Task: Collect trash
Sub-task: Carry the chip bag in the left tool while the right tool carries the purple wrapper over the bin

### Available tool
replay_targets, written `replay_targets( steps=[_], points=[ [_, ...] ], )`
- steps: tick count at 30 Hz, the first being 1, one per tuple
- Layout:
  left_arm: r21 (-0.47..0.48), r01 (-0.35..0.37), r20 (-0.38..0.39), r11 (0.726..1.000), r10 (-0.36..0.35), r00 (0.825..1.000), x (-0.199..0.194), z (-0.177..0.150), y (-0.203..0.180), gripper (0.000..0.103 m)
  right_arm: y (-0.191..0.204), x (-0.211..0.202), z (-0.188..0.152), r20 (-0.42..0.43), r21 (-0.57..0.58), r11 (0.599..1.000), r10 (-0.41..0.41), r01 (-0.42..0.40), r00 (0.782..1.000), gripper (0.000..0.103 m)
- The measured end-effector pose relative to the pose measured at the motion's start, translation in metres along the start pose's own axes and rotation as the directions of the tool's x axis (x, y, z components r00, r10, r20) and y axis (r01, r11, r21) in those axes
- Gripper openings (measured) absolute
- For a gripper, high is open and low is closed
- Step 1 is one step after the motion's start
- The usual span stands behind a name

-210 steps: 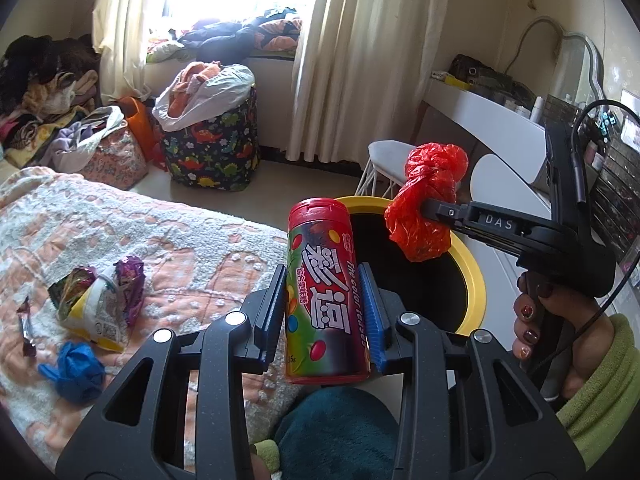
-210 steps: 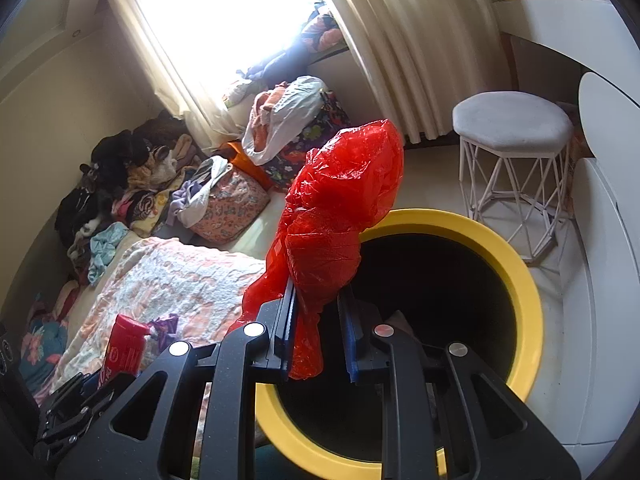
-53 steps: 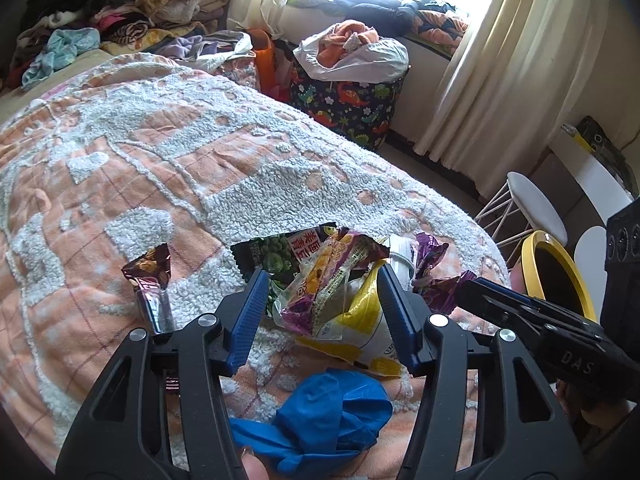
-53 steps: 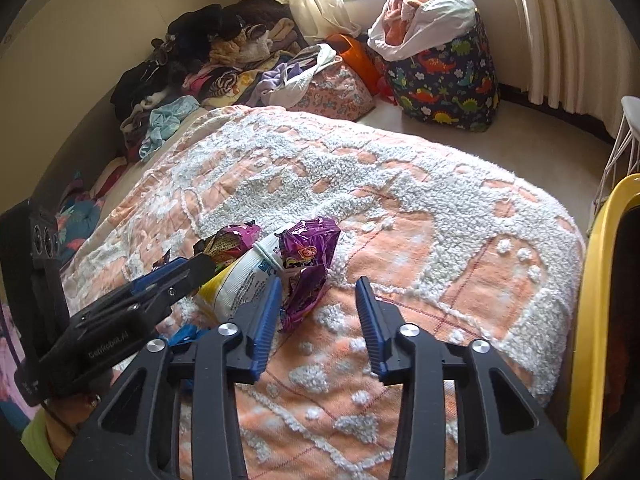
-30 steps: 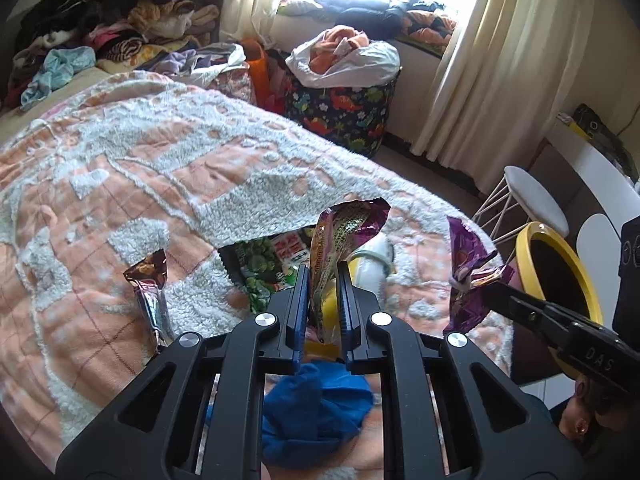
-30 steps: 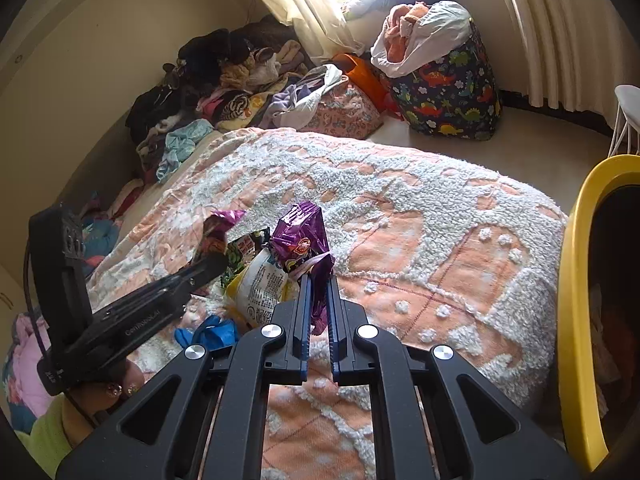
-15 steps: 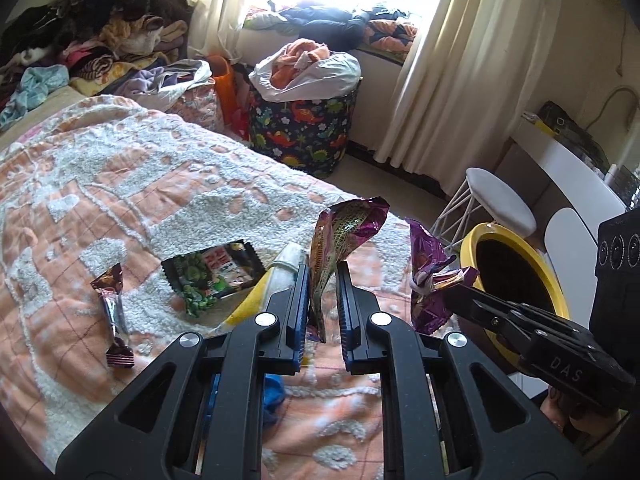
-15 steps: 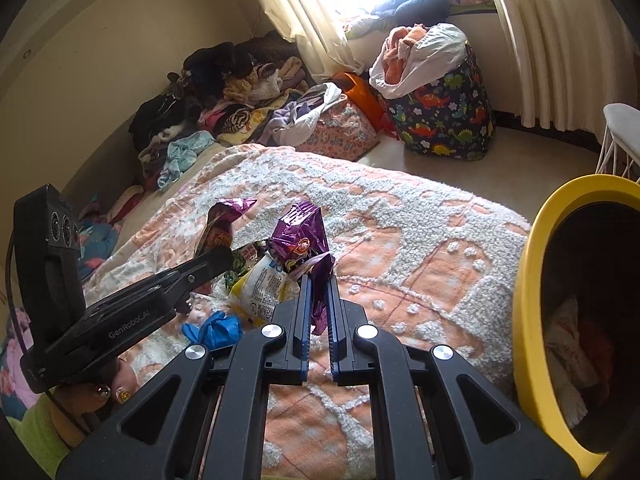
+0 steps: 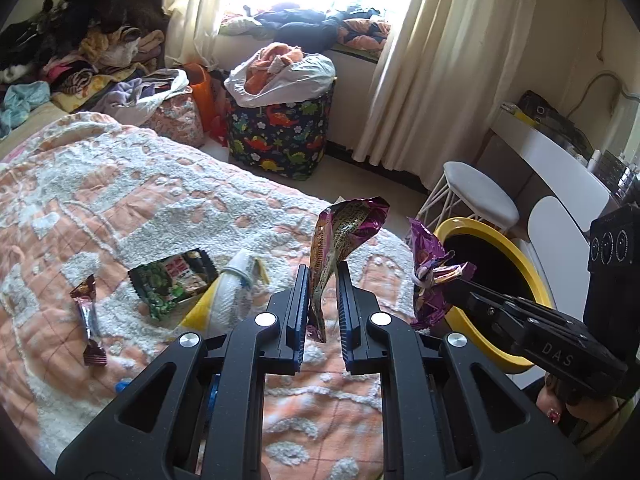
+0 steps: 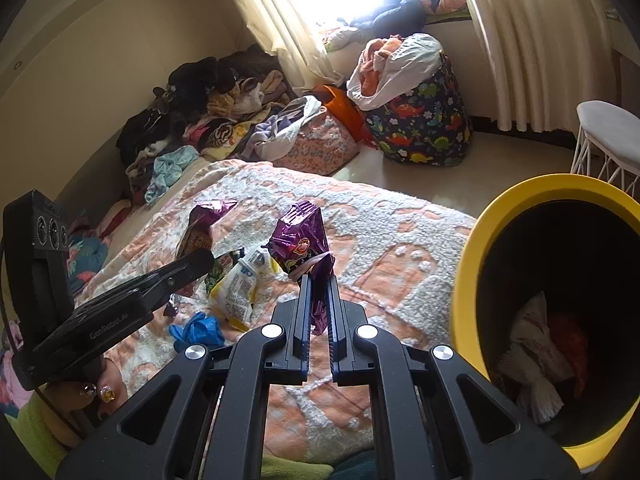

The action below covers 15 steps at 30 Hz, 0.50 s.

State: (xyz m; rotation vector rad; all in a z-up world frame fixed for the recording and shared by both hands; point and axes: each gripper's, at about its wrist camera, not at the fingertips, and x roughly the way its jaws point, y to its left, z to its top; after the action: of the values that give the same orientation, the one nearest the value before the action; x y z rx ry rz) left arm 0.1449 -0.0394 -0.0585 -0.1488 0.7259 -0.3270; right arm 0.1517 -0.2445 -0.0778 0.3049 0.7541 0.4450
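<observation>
- Left gripper (image 9: 323, 280) is clamped tight on a gold-and-maroon snack wrapper (image 9: 340, 236), lifted clear of the bed (image 9: 120, 200).
- Right gripper (image 10: 319, 280) pinches a purple wrapper (image 10: 302, 240), also aloft.
- Yellow-rimmed bin (image 10: 472, 264) stands at 3 o'clock in the right wrist view, trash already inside.
- A green packet (image 9: 172, 280) and a white bottle (image 9: 236, 288) lie on the bed.

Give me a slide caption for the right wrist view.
Right tool carries a purple wrapper toward the yellow bin.

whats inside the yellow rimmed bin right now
Inside the yellow-rimmed bin, the right wrist view shows crumpled white wrapping and something red behind it. Anything beneath them, and the bin's bottom, is covered or in dark shadow.
</observation>
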Motion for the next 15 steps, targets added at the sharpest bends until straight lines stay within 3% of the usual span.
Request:
replay_targets(
  steps=[15],
  points=[
    [0.042,0.058,-0.016,0.997,-0.057,0.998,0.002,-0.003,-0.031,0.009,-0.035,-0.028,0.009,0.065,0.056,0.997,-0.058,0.054,0.996,0.007]
  ],
)
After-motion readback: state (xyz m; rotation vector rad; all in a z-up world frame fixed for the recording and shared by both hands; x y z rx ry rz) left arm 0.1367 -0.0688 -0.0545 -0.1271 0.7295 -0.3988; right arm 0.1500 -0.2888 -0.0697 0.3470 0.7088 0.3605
